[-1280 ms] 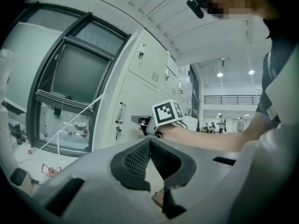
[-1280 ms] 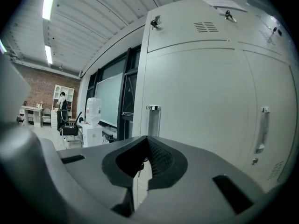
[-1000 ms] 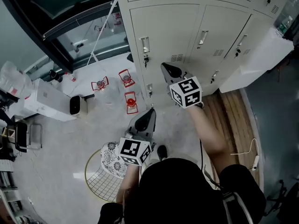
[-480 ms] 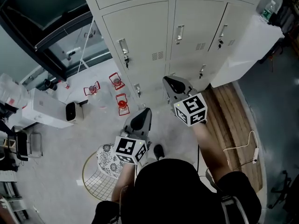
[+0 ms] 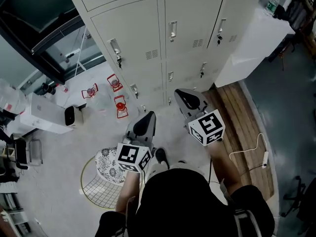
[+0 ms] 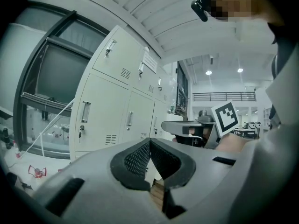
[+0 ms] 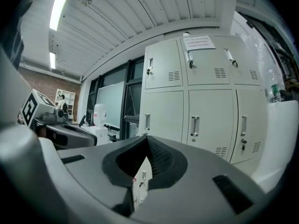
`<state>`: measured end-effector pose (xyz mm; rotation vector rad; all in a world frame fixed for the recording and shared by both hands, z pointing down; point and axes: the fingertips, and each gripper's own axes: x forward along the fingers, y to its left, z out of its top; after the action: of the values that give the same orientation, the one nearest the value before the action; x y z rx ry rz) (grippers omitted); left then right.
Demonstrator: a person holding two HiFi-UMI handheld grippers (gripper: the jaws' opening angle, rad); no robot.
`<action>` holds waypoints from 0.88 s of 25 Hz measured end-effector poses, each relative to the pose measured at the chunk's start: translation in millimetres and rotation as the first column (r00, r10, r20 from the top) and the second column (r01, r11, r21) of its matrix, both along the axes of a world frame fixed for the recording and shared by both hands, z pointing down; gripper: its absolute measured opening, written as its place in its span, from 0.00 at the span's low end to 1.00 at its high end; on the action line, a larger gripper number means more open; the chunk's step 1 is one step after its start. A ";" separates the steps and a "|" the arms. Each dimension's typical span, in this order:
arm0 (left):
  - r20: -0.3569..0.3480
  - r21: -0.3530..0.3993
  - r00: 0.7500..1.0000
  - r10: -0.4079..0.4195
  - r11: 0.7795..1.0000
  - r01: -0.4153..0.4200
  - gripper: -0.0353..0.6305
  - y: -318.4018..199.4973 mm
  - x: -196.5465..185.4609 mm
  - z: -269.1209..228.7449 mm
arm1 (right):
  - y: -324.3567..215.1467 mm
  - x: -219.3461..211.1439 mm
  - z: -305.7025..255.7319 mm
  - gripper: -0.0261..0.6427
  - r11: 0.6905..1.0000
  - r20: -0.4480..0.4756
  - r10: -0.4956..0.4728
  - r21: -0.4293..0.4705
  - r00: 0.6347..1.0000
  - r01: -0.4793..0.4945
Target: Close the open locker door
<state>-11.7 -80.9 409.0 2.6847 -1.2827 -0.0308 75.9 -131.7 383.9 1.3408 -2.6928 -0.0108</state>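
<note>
Every one of the locker doors [image 5: 136, 38] across the top of the head view sits flush; none stands ajar in any view, so the closing step looks finished. If a door is open out of frame, the next move calls for finding it first. The left gripper [image 5: 147, 117] and right gripper [image 5: 180, 94] hang low at frame centre, well short of the lockers. Both have their jaws pressed together, holding and touching nothing.
</note>
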 end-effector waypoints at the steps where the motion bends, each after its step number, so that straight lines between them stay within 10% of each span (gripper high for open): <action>1: 0.001 0.002 1.000 0.000 1.000 0.000 0.08 3.1 3.8 -1.7 | 6.1 4.9 -1.7 0.05 1.000 0.001 -0.003 0.001 1.000 0.003; 22: 0.017 0.023 0.999 -0.040 0.999 0.039 0.08 78.2 37.8 -2.7 | 109.1 79.9 20.9 0.05 0.998 0.031 0.026 -0.057 0.999 -0.024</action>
<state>26.2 -2.7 406.3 2.6842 -1.3487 -0.0273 155.8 -22.6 404.8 1.3696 -2.6805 0.0893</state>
